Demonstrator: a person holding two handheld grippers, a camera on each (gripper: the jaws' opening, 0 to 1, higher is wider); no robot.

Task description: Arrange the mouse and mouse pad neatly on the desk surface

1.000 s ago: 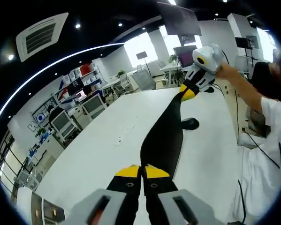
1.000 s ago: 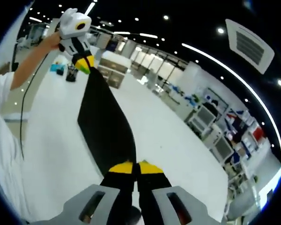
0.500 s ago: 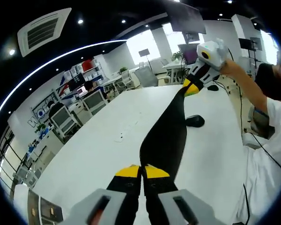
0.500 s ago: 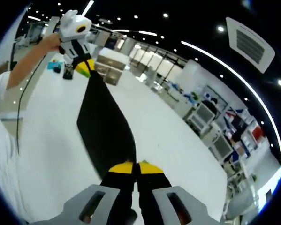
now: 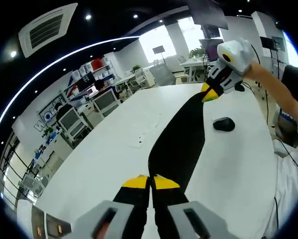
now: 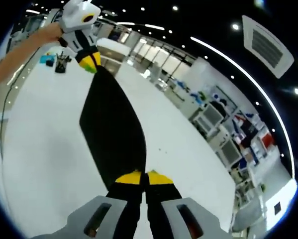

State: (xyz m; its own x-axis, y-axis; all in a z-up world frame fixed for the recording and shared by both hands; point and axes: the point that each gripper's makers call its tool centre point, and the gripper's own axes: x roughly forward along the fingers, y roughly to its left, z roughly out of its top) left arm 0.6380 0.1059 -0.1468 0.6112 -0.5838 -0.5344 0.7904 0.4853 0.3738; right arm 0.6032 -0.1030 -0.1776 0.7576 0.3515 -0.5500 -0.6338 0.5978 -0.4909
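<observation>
Black and long, the mouse pad (image 5: 181, 137) stretches between two tools above a white counter (image 5: 104, 159), each tool clenched on one end of it. In the left gripper view, the left tool (image 5: 150, 180) pinches the near end between its yellow-tipped jaws, and the pad runs away across the counter to the right tool (image 5: 208, 94), held in a person's hand (image 5: 255, 72) at the far end. The mouse (image 5: 224, 124), dark and rounded, sits on the counter just beside the pad's far half, on the side of the person's white sleeve (image 5: 293, 164), apart from the pad. In the right gripper view, the right tool (image 6: 145, 179) grips its own end of the mouse pad (image 6: 111, 132), which widens in the middle and narrows to the left tool (image 6: 90, 64), its yellow tips closed on the far end and a hand (image 6: 47, 32) around its white body. Beyond that tool, a blue item and a dark holder of pens (image 6: 60, 64) stand on the counter (image 6: 39, 144). Farther off, office chairs (image 5: 74, 122), desks with monitors and shelving line the open room under a ceiling vent (image 5: 47, 27) and a curved light strip (image 6: 248, 74).
</observation>
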